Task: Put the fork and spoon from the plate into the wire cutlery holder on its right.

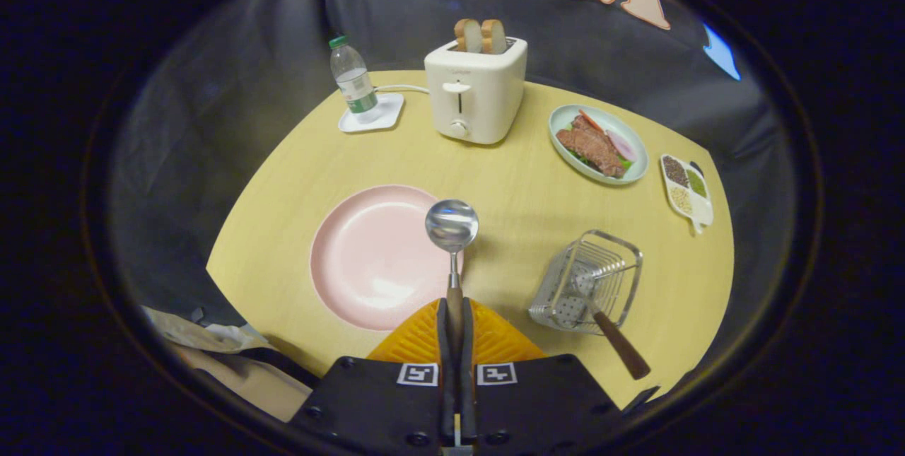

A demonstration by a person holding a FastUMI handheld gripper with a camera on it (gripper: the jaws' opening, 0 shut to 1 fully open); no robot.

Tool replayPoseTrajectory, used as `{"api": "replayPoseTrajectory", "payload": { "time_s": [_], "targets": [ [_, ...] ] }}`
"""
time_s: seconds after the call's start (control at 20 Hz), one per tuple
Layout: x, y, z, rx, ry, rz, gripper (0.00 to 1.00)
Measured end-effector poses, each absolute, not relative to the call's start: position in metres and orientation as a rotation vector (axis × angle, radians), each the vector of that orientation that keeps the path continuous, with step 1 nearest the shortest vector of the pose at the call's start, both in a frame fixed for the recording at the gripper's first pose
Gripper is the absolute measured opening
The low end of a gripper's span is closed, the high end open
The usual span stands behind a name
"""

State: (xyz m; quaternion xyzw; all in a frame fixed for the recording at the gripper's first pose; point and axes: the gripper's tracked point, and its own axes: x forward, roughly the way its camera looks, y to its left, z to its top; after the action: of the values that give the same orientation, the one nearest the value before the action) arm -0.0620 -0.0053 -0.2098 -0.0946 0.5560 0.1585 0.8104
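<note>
My gripper (454, 325) is shut on the brown handle of a spoon (452, 226). The spoon's round metal bowl points forward and hangs above the right rim of the pink plate (368, 258), which holds nothing else. To the right of the plate stands the wire cutlery holder (590, 279). A fork (608, 332) with a brown handle rests inside it, handle leaning out toward me. The holder lies to the right of my fingers.
On the far side of the yellow table (523, 194) stand a white toaster (475, 88) with two bread slices, a water bottle (352, 78) on a white coaster, a pale plate of food (597, 143) and a small divided dish (686, 191).
</note>
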Motion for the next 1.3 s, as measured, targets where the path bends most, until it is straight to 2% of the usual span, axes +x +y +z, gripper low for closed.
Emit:
{"api": "replayPoseTrajectory", "payload": {
  "time_s": [0.7,1.3],
  "targets": [
    [-0.049,-0.100,-0.166,-0.357,1.259,0.314,0.07],
    [-0.056,-0.132,-0.185,-0.403,1.438,0.334,0.09]
  ]
}}
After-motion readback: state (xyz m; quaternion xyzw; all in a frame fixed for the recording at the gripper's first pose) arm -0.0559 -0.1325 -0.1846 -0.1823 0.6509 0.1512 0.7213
